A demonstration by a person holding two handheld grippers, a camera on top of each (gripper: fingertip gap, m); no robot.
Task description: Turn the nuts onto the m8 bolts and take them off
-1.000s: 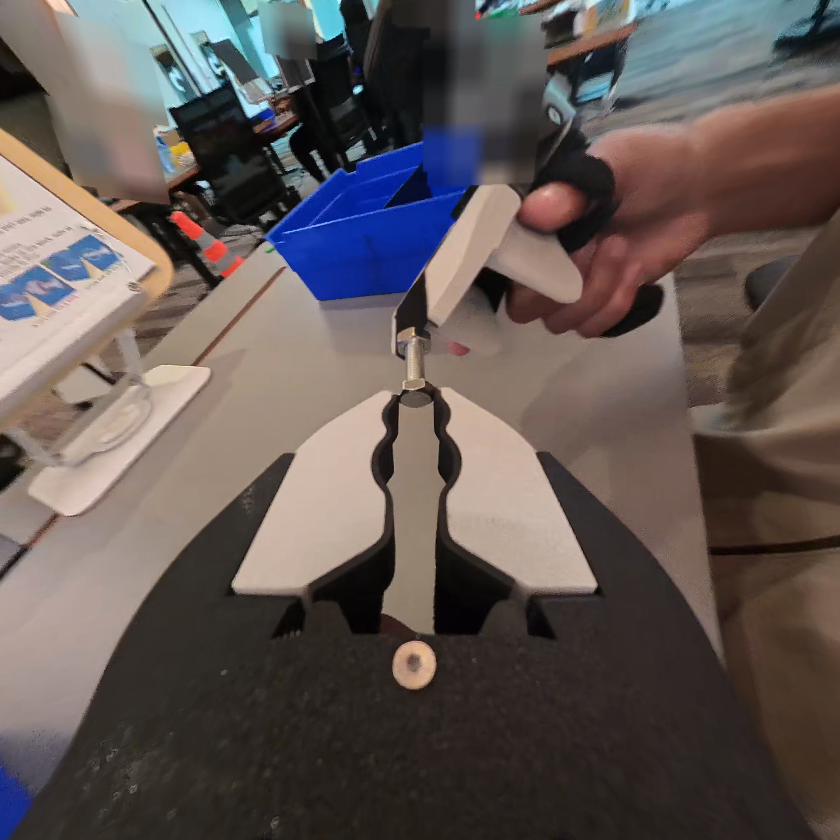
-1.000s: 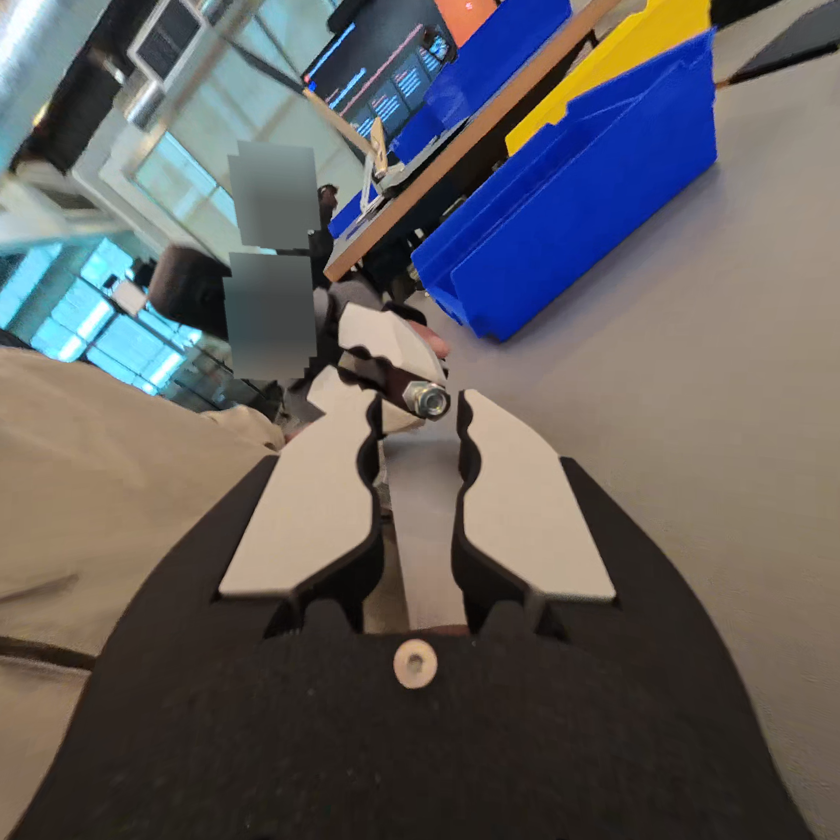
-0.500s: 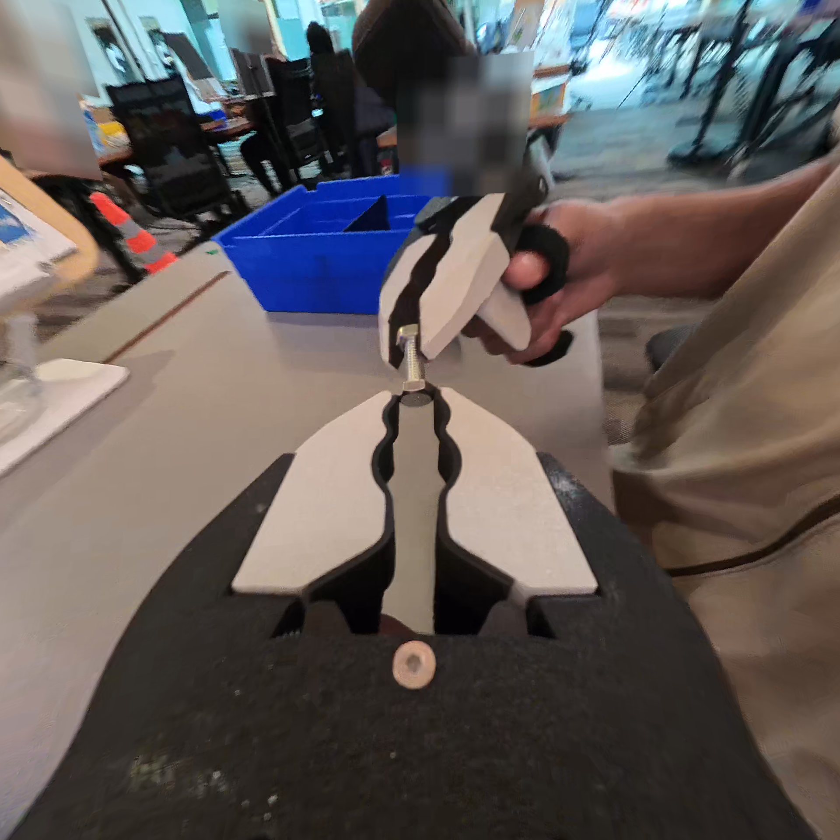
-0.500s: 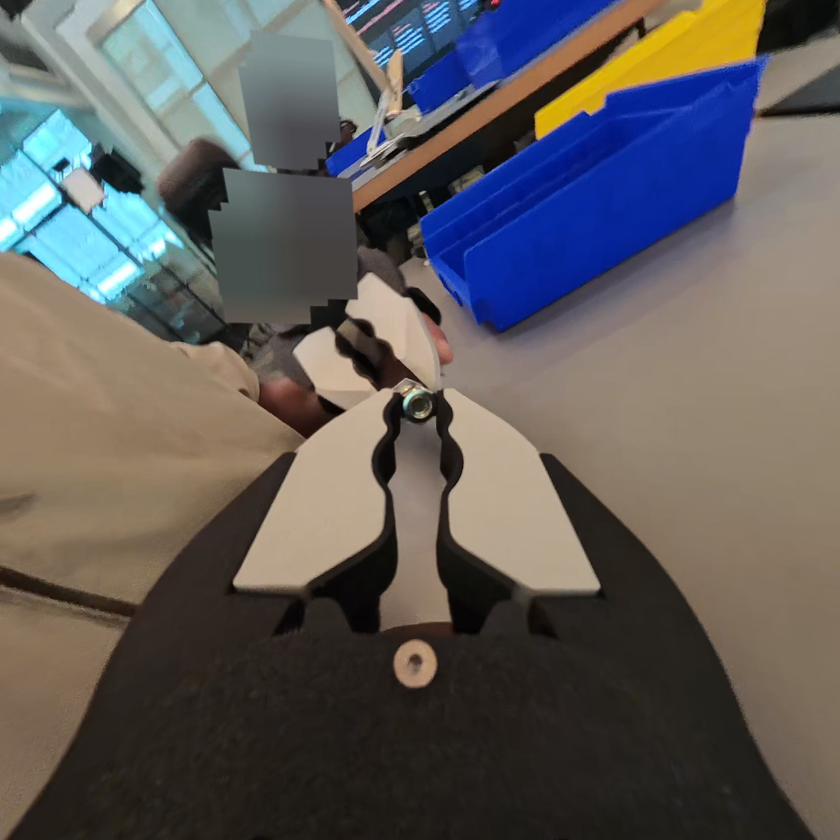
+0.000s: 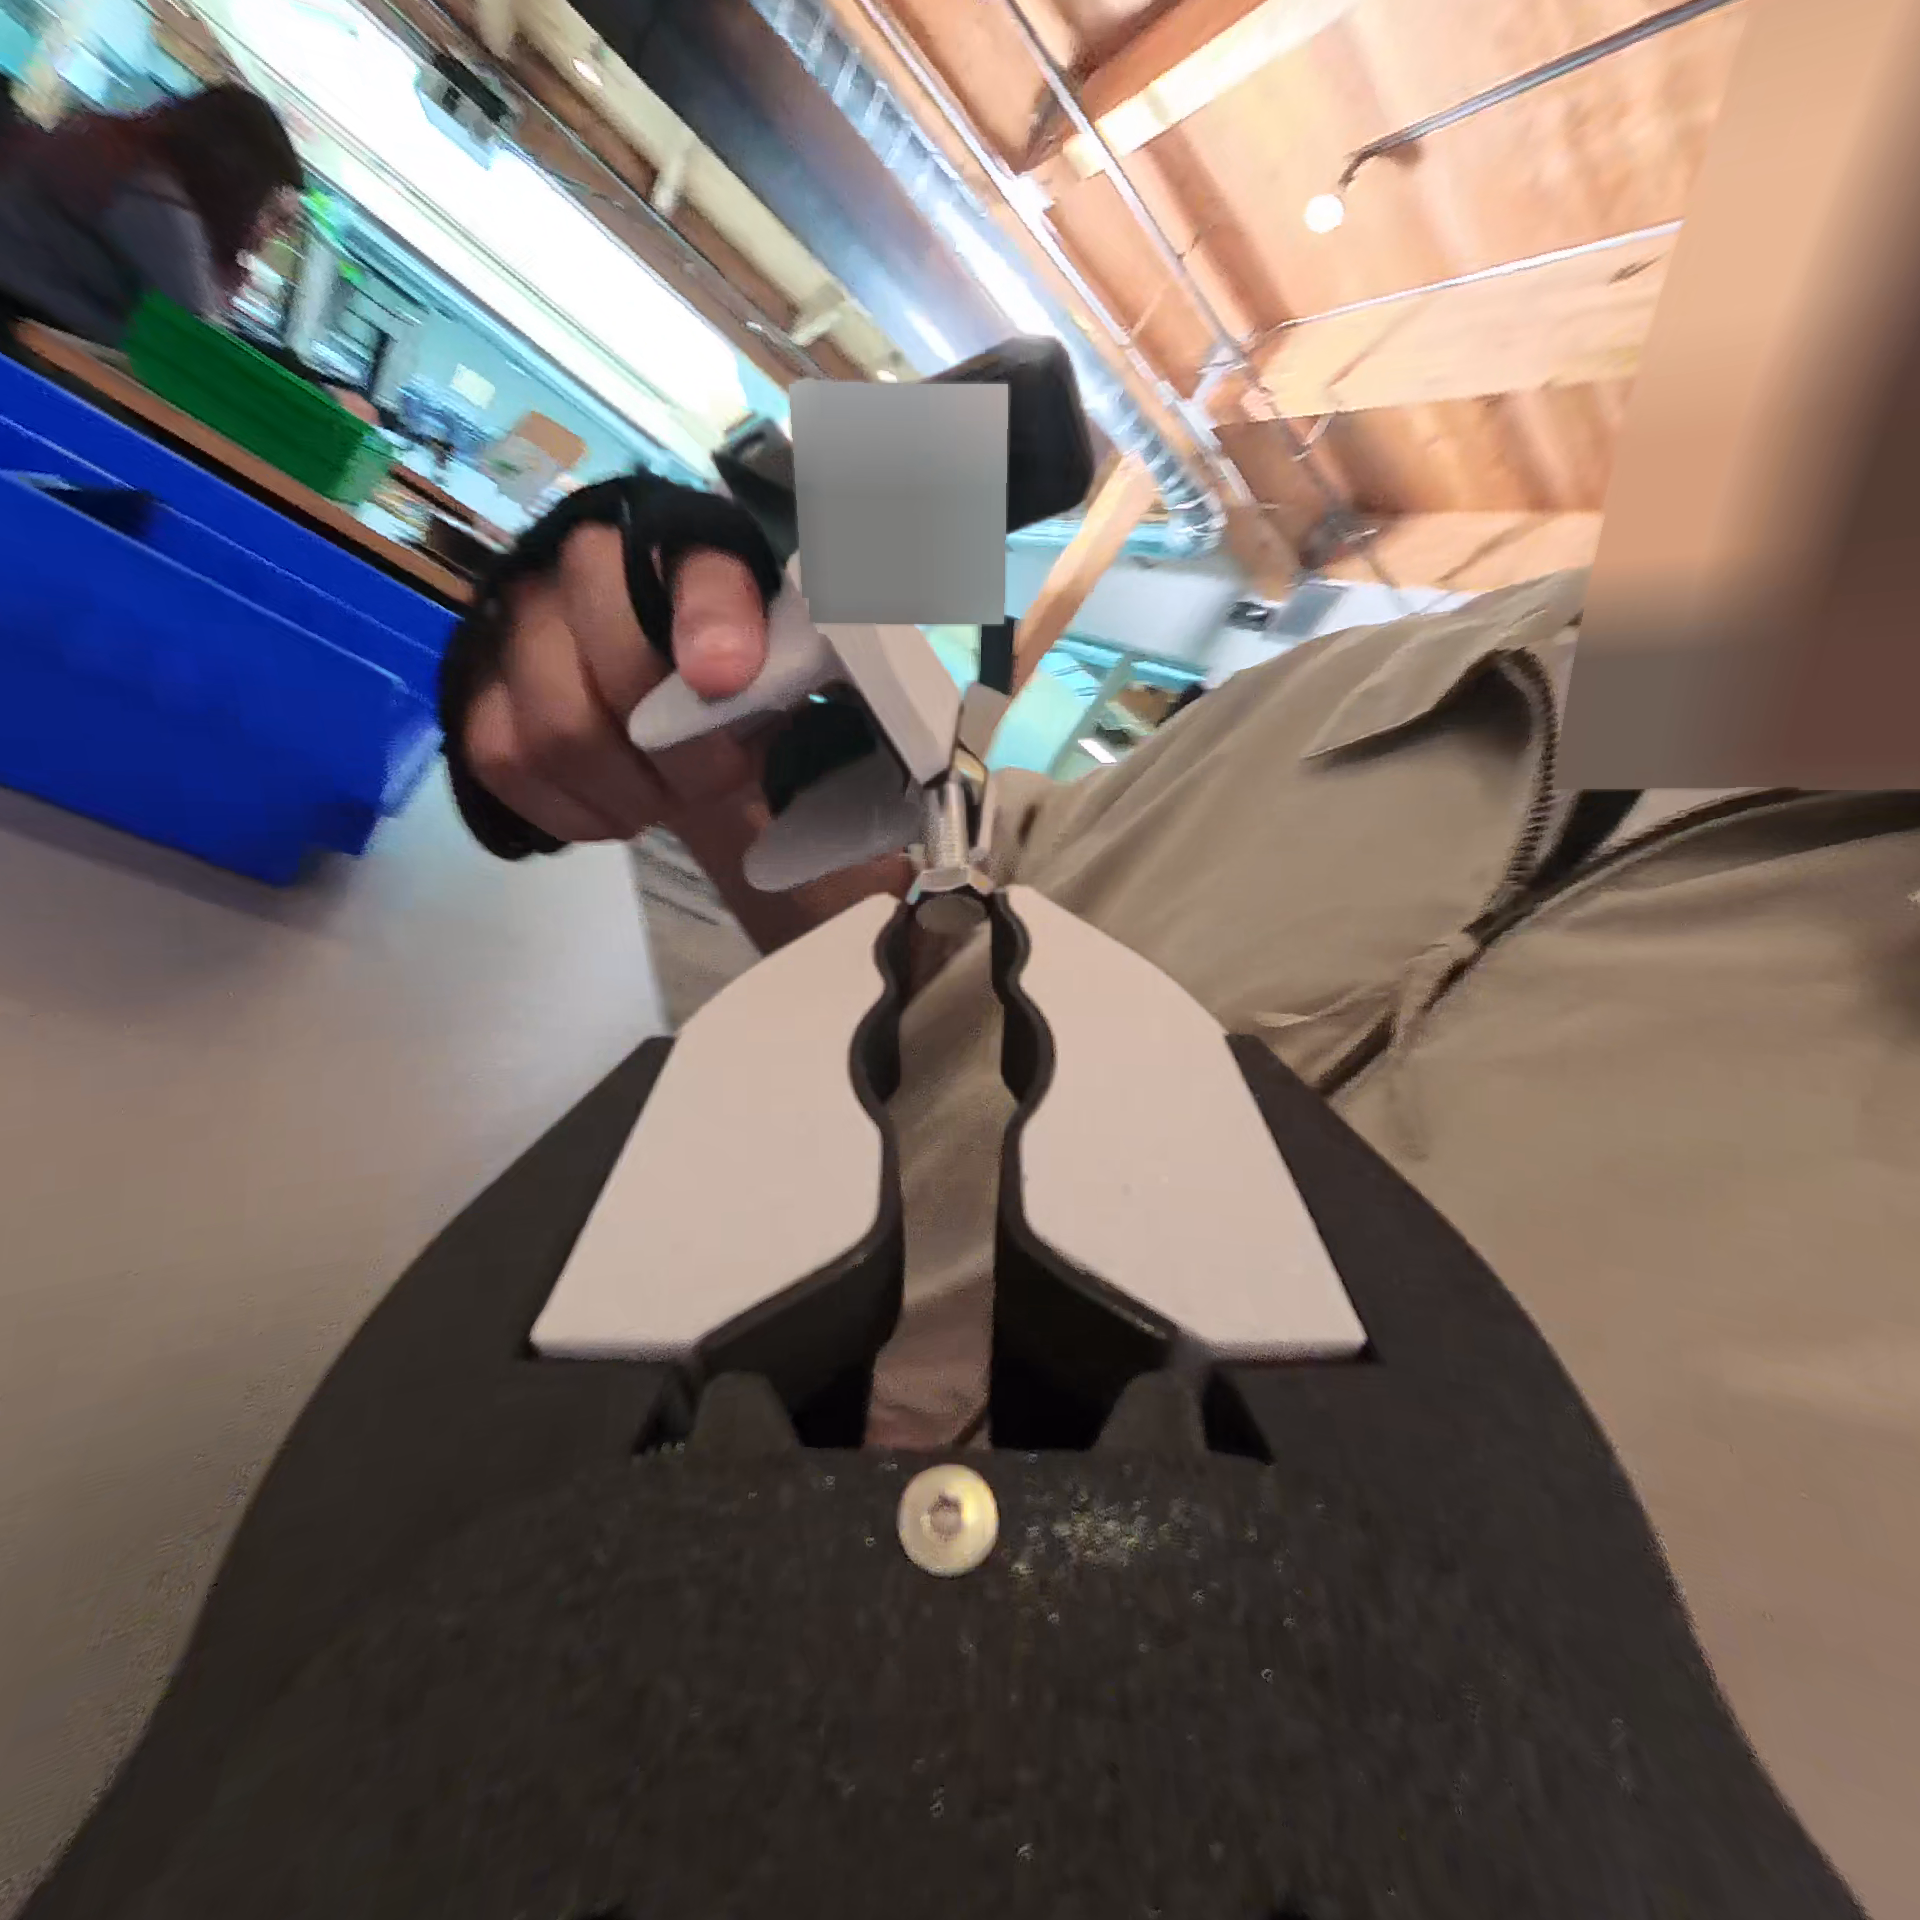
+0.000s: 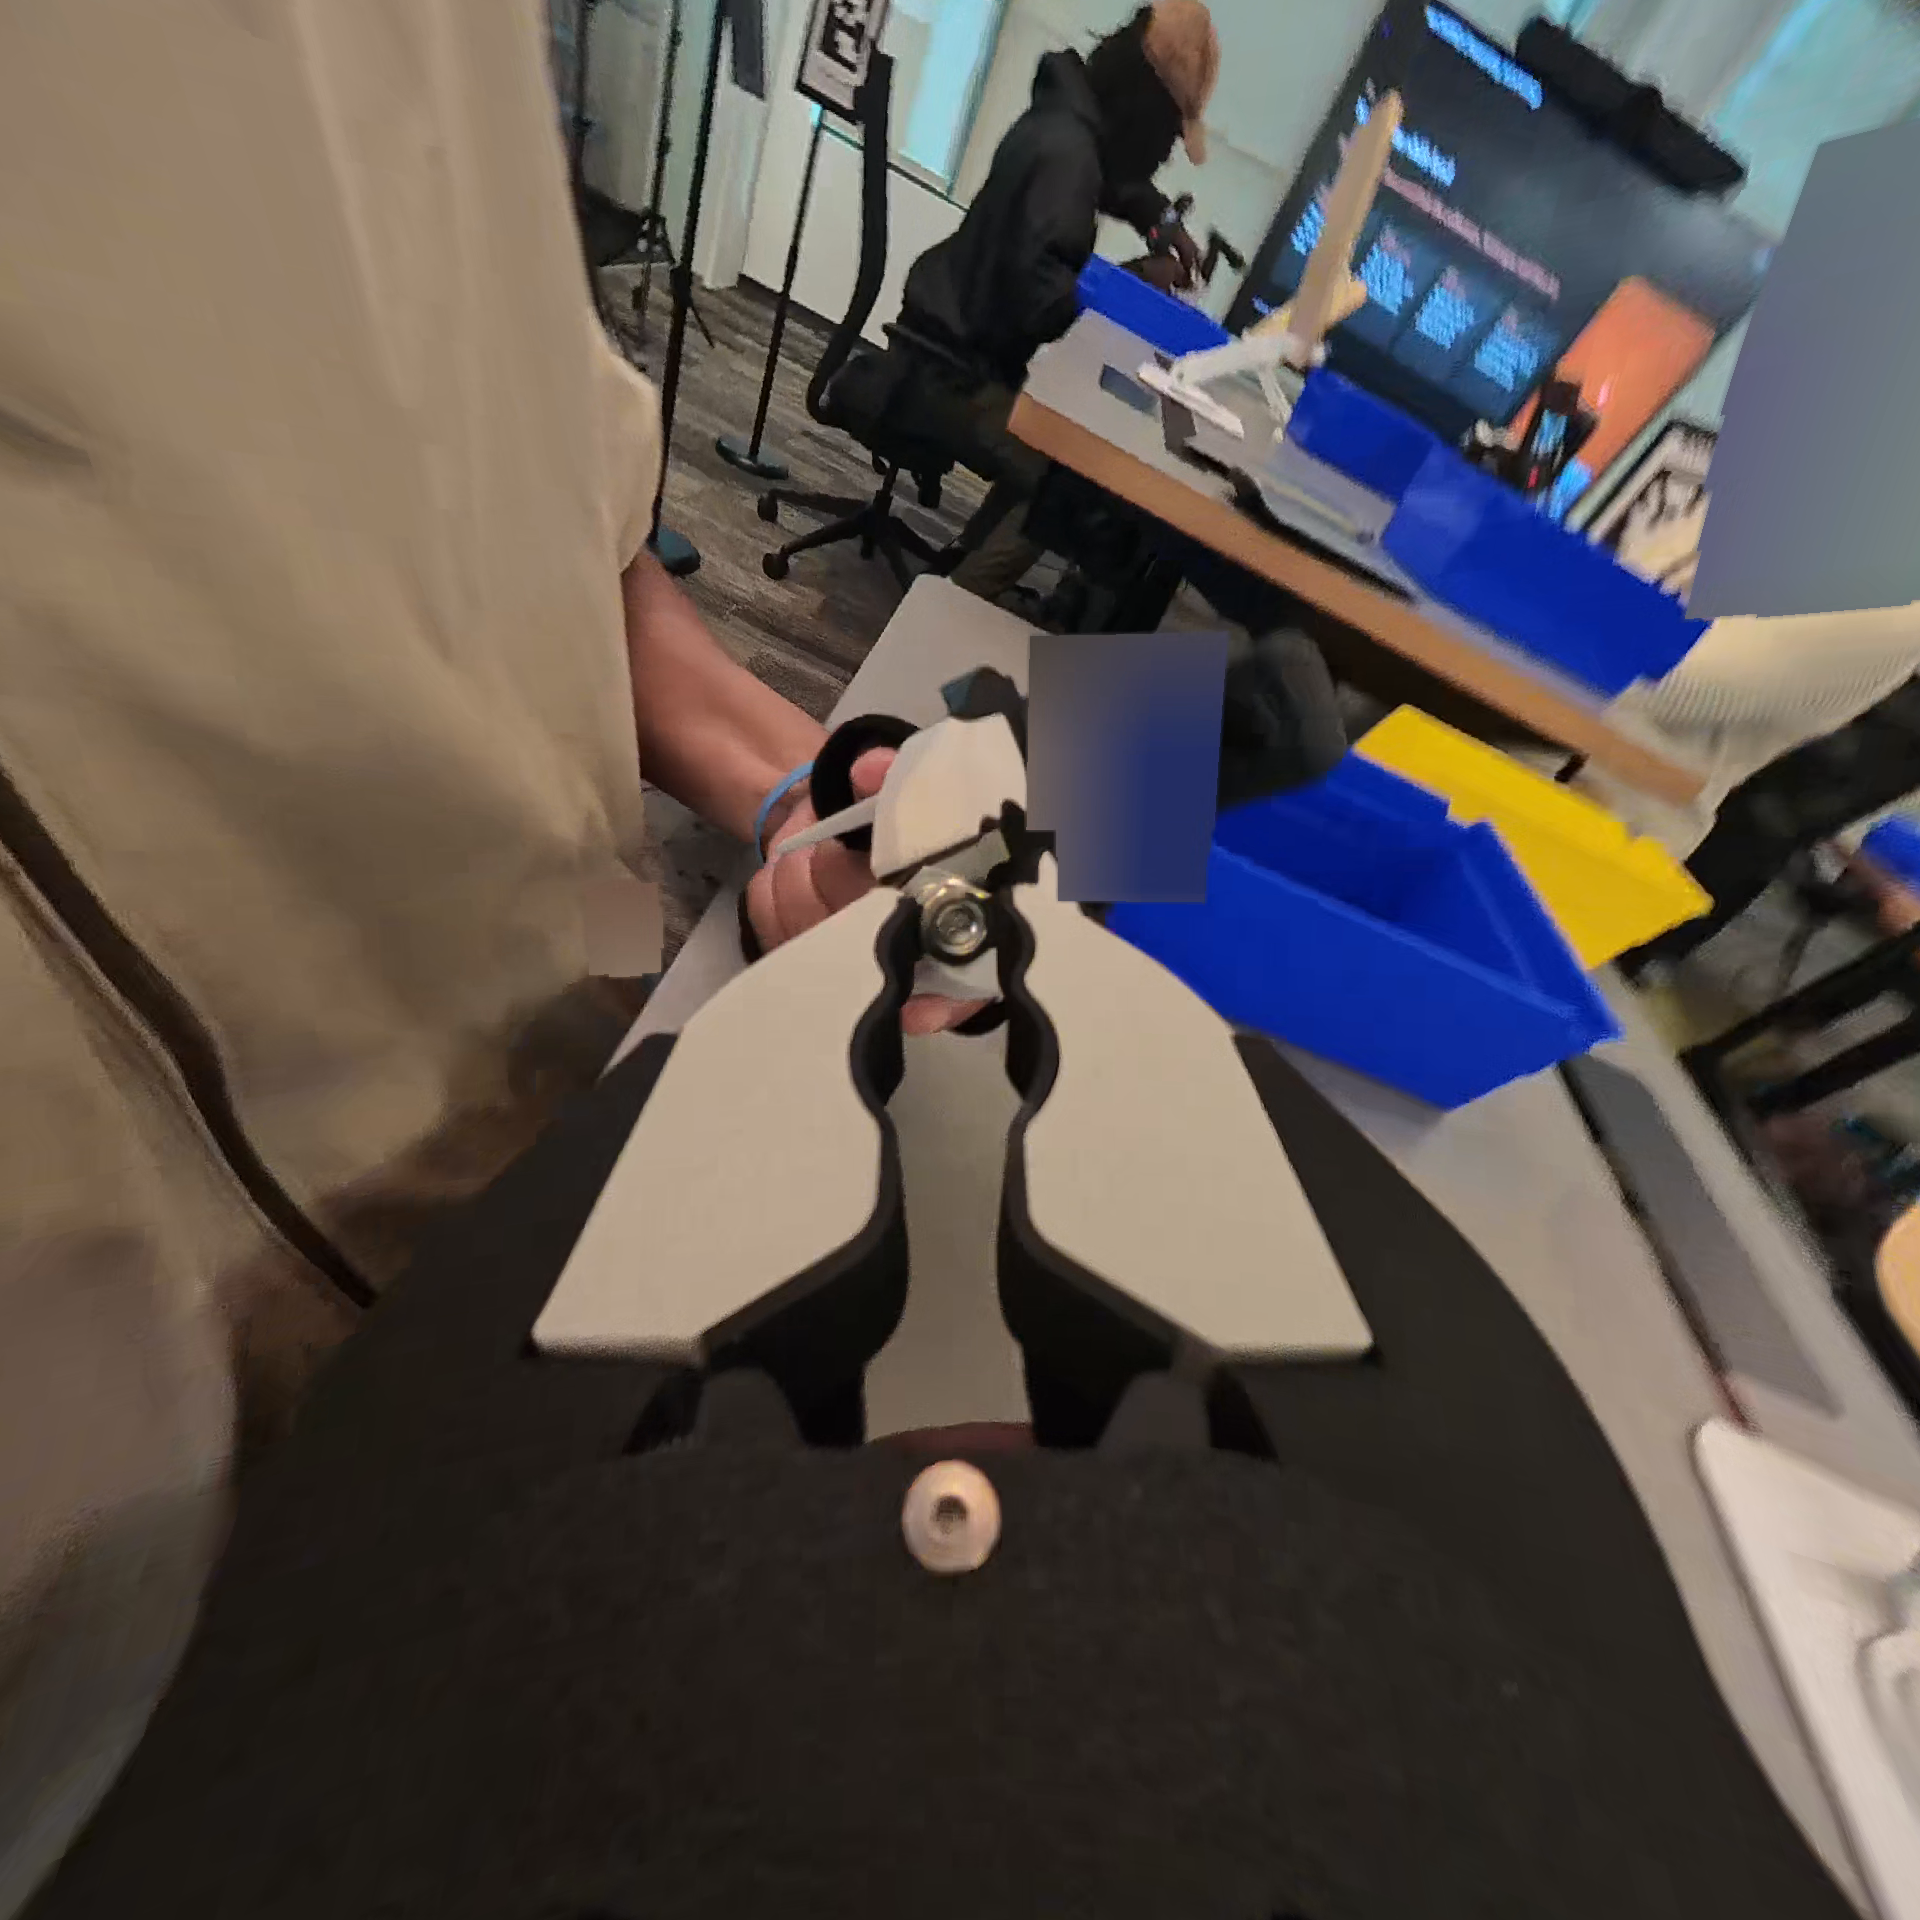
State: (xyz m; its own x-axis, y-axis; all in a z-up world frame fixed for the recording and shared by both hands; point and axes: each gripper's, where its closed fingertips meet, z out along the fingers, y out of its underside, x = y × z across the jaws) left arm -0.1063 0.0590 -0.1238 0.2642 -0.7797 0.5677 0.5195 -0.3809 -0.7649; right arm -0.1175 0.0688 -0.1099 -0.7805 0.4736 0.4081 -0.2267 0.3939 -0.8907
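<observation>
Left wrist view: the left gripper (image 5: 945, 902) pinches the bolt's (image 5: 943, 826) hex head at its fingertips, above the grey table (image 5: 260, 1039).

Right wrist view: the right gripper (image 6: 956, 925) clamps the nut (image 6: 954, 921) on the bolt's far end, near a blue bin (image 6: 1351, 966).

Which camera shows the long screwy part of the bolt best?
The left wrist view: the bolt appears side-on there, its threaded shaft running from the left gripper up to the right gripper. The right wrist view looks at the bolt end-on between the right gripper's tips, so the shaft is hidden.
</observation>
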